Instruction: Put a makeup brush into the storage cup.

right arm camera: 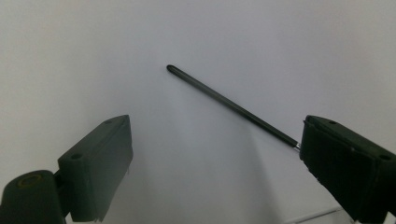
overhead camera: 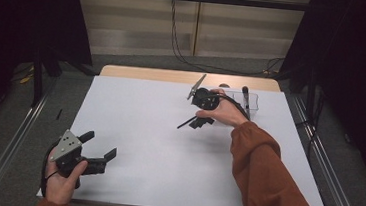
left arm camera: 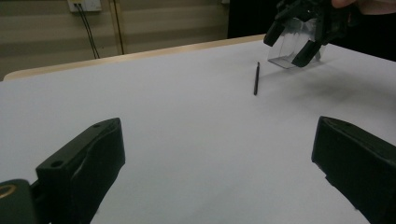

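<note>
Now, a clear plastic box [overhead camera: 252,103] is seen at the far right of the white table [overhead camera: 142,144], and a dark pen-like stick [overhead camera: 245,99] is standing or leaning in it, its rounded top poking above the rim. What else is in the box cannot be told. In the left gripper view the box [left arm camera: 285,56] is glimpsed behind the other tool's jaws.

Just beside the box, nearer the table's middle, a thin black stylus [overhead camera: 186,122] is lying flat on the white surface. In the right gripper view it [right arm camera: 224,100] is shown as a long, slim, dark rod with a rounded tip, running slantwise, its other end hidden behind one jaw, where a speck of metal is caught. From the left gripper view it [left arm camera: 256,78] is seen as a short dark line well ahead.

The right gripper [overhead camera: 200,122] is held low over the stylus, jaws spread wide with the rod between them, no pad pressed on it. The left gripper [overhead camera: 100,148] is kept at the near left corner, jaws parted, nothing between them.
</note>
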A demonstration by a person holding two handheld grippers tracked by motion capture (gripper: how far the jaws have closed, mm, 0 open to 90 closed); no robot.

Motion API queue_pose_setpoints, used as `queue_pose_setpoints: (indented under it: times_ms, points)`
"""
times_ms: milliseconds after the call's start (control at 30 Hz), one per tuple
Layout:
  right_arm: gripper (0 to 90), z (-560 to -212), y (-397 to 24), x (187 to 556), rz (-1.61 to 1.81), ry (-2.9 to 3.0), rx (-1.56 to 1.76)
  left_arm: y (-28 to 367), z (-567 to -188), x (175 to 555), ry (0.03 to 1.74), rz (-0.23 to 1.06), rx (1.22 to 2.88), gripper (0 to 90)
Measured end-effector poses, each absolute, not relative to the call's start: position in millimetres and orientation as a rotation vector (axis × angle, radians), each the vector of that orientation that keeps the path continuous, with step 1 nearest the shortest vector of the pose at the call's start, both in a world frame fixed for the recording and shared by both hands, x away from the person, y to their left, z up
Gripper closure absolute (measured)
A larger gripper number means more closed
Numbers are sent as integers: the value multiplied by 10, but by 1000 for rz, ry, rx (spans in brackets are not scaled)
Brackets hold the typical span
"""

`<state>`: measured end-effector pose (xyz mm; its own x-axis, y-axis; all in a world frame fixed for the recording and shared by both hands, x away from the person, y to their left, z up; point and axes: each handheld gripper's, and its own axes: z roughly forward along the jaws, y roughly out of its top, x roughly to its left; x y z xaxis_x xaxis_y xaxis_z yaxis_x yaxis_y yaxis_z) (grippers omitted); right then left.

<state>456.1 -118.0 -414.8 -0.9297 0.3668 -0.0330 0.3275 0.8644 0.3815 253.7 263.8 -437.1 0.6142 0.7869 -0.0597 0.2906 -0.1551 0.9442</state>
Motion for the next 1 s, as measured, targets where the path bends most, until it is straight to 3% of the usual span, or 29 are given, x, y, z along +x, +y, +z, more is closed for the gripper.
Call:
queue_pose_setpoints:
  times_ms: [833,1000]
  points:
    - [90,-4367,-934,4843,333,3033,410,2635,-4381,2541,883,545,1739,25]
    - [156,-4427,-923,4857,295,3046,402,2634,-4382,2542,880,546,1741,25]
